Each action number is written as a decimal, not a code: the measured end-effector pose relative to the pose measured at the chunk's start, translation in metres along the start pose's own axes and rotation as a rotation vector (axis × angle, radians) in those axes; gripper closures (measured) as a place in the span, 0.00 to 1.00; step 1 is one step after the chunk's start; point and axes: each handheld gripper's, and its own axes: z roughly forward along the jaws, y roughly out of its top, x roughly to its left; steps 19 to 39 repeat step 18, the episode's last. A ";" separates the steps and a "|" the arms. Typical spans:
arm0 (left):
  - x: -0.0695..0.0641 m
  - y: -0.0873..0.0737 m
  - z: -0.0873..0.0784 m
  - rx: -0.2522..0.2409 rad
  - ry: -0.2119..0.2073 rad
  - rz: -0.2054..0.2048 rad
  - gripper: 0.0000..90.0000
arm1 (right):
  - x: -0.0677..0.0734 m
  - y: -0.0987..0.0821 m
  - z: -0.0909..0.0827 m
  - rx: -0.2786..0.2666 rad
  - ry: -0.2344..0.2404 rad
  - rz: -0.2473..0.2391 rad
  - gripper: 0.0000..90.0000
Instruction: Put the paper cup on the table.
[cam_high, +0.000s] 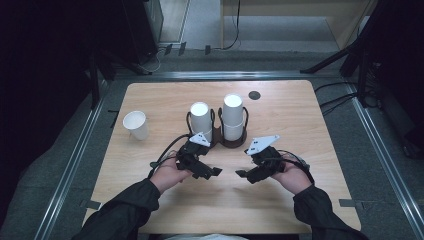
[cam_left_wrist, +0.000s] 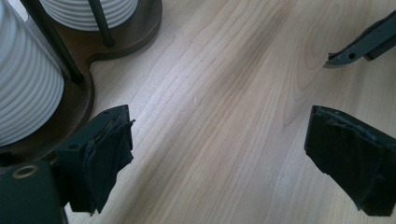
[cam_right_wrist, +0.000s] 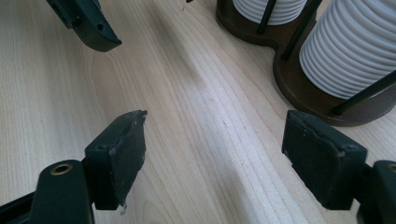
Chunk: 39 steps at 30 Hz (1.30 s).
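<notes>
While both hands rest low over the near half of the wooden surface (cam_high: 150, 100), the two grippers point toward each other with bare wood between them. The left gripper (cam_high: 212, 171) has its jaws spread wide and holds nothing; in the left gripper view its two padded jaws stand far apart over the wood grain, and the tip of the other gripper shows at the upper right. The right gripper (cam_high: 241, 173) is likewise spread wide and empty, and in the right gripper view a stretch of plain wood lies between its jaws.

Just beyond the grippers stands a dark brown cup holder (cam_high: 218, 135) with a double round base and thin black upright rods. It carries two stacks of white ribbed paper cups: the left stack (cam_high: 201, 119) sits right behind the left gripper, and the right stack (cam_high: 233, 116), a little taller, sits beside it. In the left gripper view the holder's base (cam_left_wrist: 79, 100) lies just beside the left jaw; in the right gripper view it lies close to the right jaw. A single white paper cup (cam_high: 136, 124) stands upright by itself, well apart to the left. A small dark round disc (cam_high: 254, 95) is set in the far part of the surface.
</notes>
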 end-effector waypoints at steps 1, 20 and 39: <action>0.000 0.000 0.000 0.001 -0.002 -0.001 0.09 | 0.000 0.000 0.000 0.001 0.001 -0.001 0.24; 0.002 -0.002 0.003 0.017 0.011 0.016 0.09 | -0.001 0.000 -0.001 -0.004 0.004 -0.003 0.24; 0.002 -0.002 0.003 0.017 0.011 0.016 0.09 | -0.001 0.000 -0.001 -0.004 0.004 -0.003 0.24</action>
